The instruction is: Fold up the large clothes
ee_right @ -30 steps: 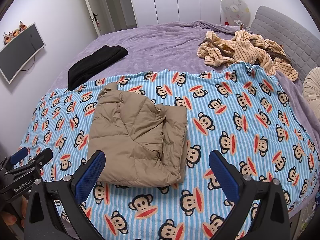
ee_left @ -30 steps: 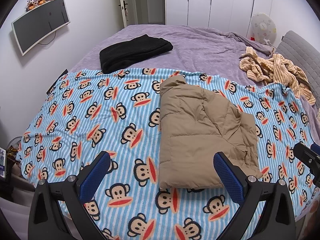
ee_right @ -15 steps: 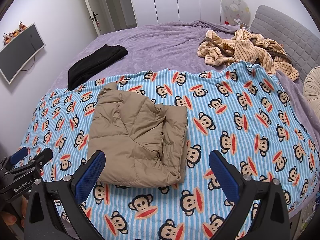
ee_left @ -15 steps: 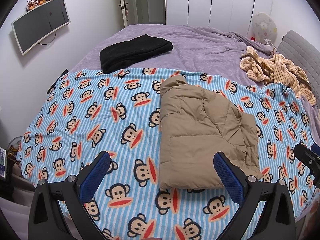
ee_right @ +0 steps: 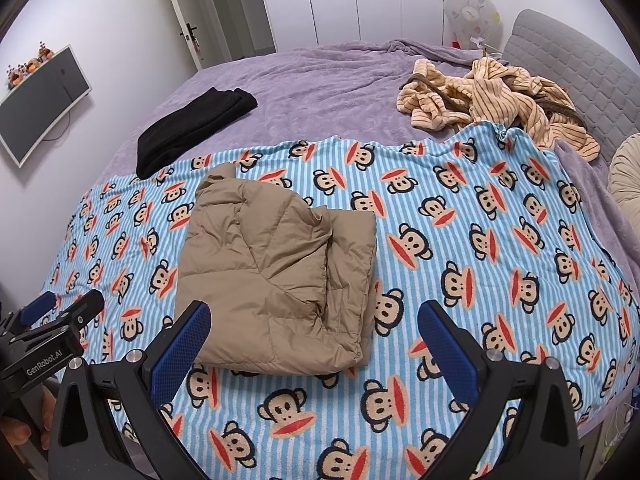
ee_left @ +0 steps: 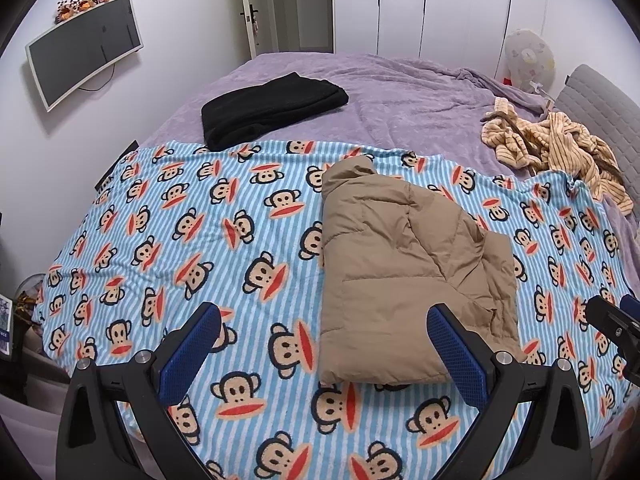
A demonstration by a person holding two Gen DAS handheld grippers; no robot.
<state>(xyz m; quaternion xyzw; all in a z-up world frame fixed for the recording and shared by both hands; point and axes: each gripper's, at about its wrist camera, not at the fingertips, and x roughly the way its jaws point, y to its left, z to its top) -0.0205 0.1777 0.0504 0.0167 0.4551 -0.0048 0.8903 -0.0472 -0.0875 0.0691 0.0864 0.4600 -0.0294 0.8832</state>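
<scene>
A tan puffer jacket (ee_left: 404, 276) lies folded into a rough rectangle on the monkey-print blanket (ee_left: 180, 240); the right wrist view shows the jacket (ee_right: 280, 276) left of centre. My left gripper (ee_left: 324, 344) hovers open over the blanket's near edge, its right finger in front of the jacket's near corner. My right gripper (ee_right: 316, 344) is open too, held above the near side of the jacket with nothing between its fingers. The left gripper's body (ee_right: 48, 332) shows at the lower left of the right wrist view.
A folded black garment (ee_left: 272, 108) lies on the purple bedspread (ee_left: 400, 100) behind the blanket. A crumpled striped beige garment (ee_right: 492, 96) sits at the far right by the grey headboard (ee_right: 580, 76). A monitor (ee_left: 84, 48) hangs on the left wall.
</scene>
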